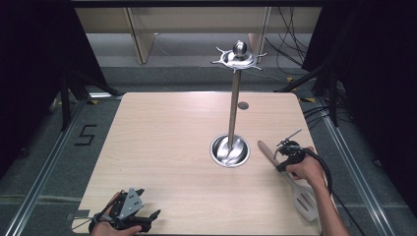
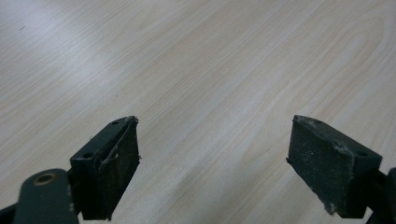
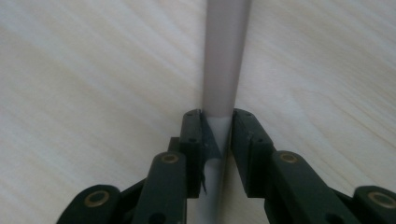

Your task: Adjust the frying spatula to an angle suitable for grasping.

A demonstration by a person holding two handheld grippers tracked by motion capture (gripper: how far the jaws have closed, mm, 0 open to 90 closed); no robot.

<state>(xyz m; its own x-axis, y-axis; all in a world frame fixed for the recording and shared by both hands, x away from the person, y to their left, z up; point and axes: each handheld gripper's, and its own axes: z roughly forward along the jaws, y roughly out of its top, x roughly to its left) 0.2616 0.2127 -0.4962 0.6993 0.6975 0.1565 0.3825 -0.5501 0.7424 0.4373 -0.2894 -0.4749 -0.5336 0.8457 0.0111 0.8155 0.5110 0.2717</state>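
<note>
A light spatula [image 1: 268, 152] lies on the right side of the wooden table [image 1: 167, 142], its slotted head [image 1: 305, 204] toward the front edge and its handle pointing to the middle. My right gripper [image 1: 284, 158] is shut on the spatula handle [image 3: 224, 56], which runs straight up between the two black jaws of the right gripper [image 3: 217, 123]. At the front left corner of the table my left gripper [image 1: 150, 205] rests in a hand. In the left gripper view the left gripper [image 2: 212, 140] stands open over bare wood with nothing between its pads.
A metal utensil stand [image 1: 229, 151] with a round dished base, a tall pole and a hooked crown [image 1: 238, 56] stands right of centre, just left of the spatula. A small round mark [image 1: 243, 105] lies behind it. Cables run along the floor at the right.
</note>
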